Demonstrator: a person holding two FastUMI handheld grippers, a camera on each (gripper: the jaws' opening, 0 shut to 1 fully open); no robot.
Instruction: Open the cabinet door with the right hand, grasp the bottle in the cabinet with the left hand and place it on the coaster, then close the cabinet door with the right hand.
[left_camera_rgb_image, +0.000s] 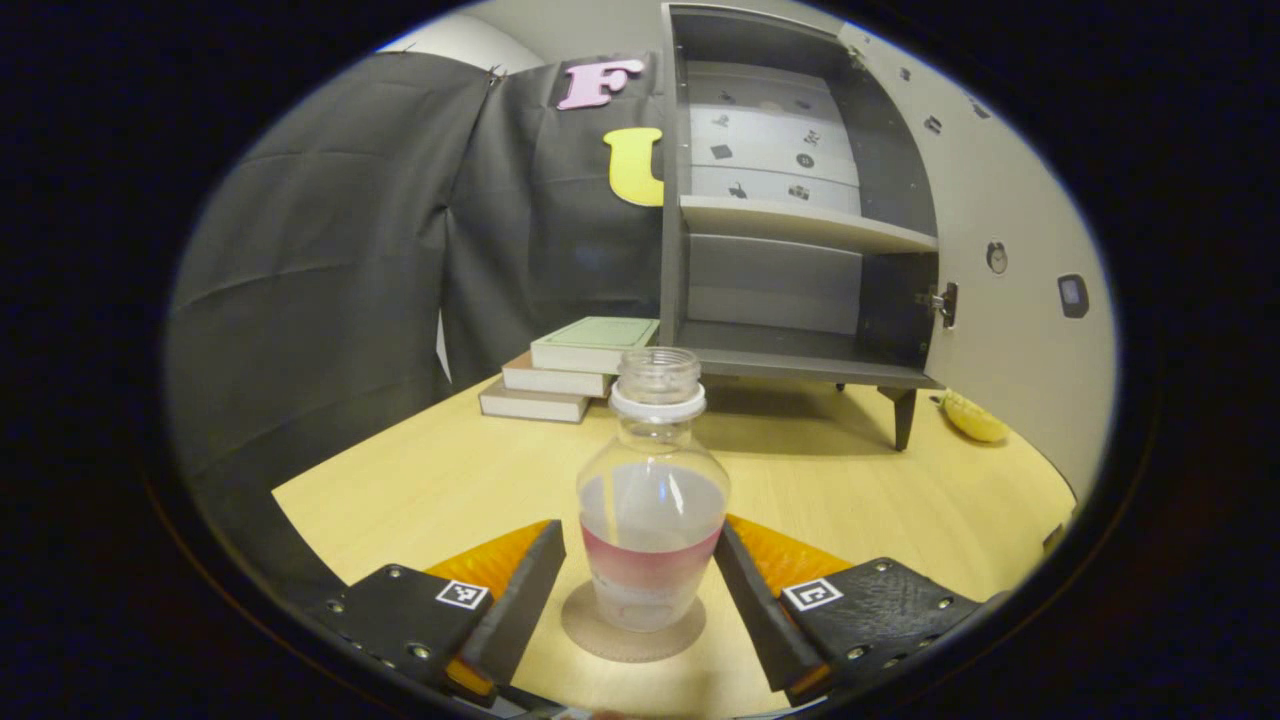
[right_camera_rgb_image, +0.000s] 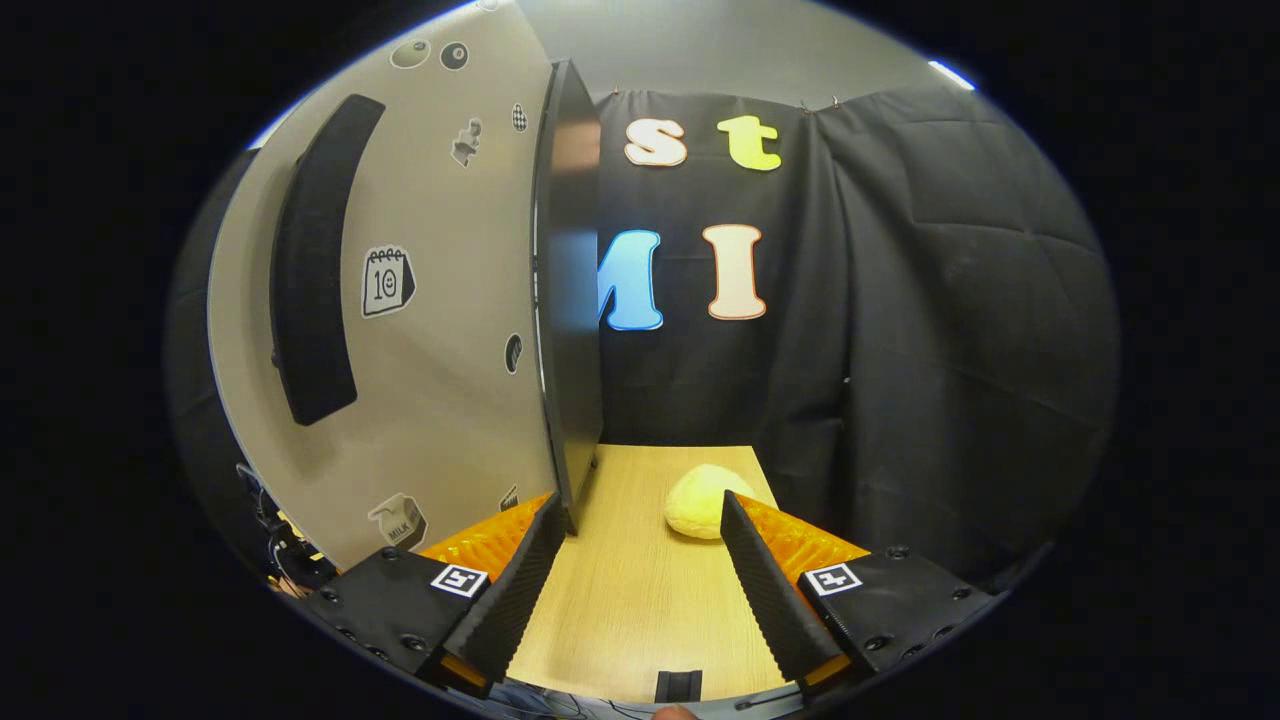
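A clear, capless bottle with a pink band and some liquid stands upright on a round cardboard coaster on the wooden table. My left gripper is open, one finger on each side of the bottle's lower body, with small gaps. Behind it the grey cabinet stands with bare shelves and its door swung wide to the right. In the right gripper view, my right gripper is open and holds nothing. The door's free edge rises just above its left fingertip, and the black handle is on the door's outer face.
A stack of three books lies left of the cabinet. A yellow lumpy object sits on the table by the door, also seen beside the cabinet leg. Black cloth walls close the booth.
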